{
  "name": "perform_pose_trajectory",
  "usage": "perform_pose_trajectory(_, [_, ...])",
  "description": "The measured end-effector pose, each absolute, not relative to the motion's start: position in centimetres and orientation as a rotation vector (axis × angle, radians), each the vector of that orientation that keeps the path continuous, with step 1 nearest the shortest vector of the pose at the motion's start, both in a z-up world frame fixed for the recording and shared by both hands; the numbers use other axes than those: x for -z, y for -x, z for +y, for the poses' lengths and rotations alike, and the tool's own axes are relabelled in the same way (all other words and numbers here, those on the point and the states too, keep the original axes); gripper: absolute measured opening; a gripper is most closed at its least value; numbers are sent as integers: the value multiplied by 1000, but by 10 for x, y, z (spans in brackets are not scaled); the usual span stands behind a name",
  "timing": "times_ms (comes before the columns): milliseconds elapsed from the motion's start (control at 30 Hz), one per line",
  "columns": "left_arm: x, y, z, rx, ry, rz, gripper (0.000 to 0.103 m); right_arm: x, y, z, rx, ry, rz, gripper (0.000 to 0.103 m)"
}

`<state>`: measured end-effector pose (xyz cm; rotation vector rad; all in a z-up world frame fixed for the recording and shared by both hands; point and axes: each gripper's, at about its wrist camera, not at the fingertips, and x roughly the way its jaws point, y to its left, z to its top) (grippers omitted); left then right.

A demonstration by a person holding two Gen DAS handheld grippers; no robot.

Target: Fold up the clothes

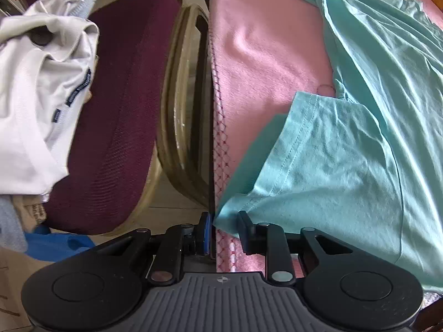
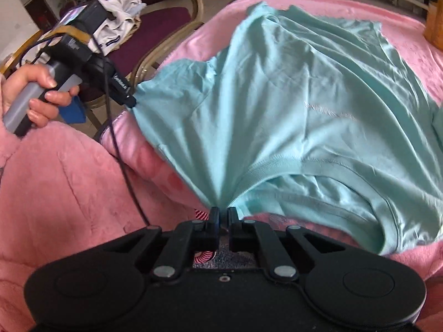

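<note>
A: Where is the garment found?

B: A mint-green T-shirt (image 2: 290, 105) is seen spread over a pink blanket (image 2: 69, 182), ahead of both sets of fingers, collar end nearest the right ones.

A: State of the right gripper (image 2: 223, 214)?

B: Its fingers are drawn together, clamped on a bunch of the T-shirt's cloth just beside the ribbed collar (image 2: 277, 166). Taut folds are seen fanning out from the pinch.

A: And the left gripper (image 1: 225, 228)?

B: Its fingers are held narrowly apart at the blanket's edge. A corner of the sleeve (image 1: 318, 149) lies between them. From the right wrist view its tips are seen at that sleeve with the cloth gathered there; whether the pads press on it cannot be told.

A: Anything beyond the left fingers?

B: A maroon chair (image 1: 124, 110) is noted to their left, with white clothes (image 1: 41, 83) piled on its seat. A hand (image 2: 36, 94) is seen gripping the left handle.
</note>
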<state>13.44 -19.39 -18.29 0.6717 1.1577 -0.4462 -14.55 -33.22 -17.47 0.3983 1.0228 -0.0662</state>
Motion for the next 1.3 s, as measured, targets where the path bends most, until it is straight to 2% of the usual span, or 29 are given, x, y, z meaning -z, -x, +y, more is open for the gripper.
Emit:
perform_pose_trajectory(67, [172, -130, -186, 394, -635, 1122, 25, 169, 150, -340, 58, -458, 1003, 9])
perform_pose_trajectory(133, [154, -116, -172, 412, -533, 1102, 26, 162, 155, -348, 46, -524, 979, 33])
perform_pose_trajectory(167, [147, -105, -166, 444, -470, 1114, 35, 157, 159, -355, 44, -563, 956, 36])
perform_pose_trajectory(267, [138, -68, -158, 529, -308, 1175, 37, 140, 177, -387, 74, -693, 867, 38])
perform_pose_trajectory(433, [162, -20, -170, 590, -99, 1290, 34, 135, 214, -448, 195, -897, 723, 40])
perform_pose_trajectory(467, [167, -17, -174, 581, -57, 1309, 29, 136, 221, -458, 217, -925, 696, 40])
perform_pose_trajectory(500, [171, -15, -177, 572, -16, 1329, 28, 139, 227, -467, 230, -956, 667, 41])
perform_pose_trajectory(633, [189, -4, -178, 580, 170, 1463, 29, 157, 251, -496, 260, -1086, 553, 42])
perform_pose_trajectory(767, [210, 13, -191, 591, 192, 1564, 31, 175, 255, -508, 261, -1159, 517, 43])
perform_pose_trajectory(967, [226, 12, -199, 617, 231, 1580, 31, 179, 254, -510, 232, -1145, 522, 44])
perform_pose_trajectory(1167, [213, 6, -179, 599, 311, 1466, 34, 182, 259, -512, 218, -1170, 505, 44])
perform_pose_trajectory(1300, [204, -3, -161, 586, 381, 1452, 33, 181, 261, -511, 214, -1170, 500, 45])
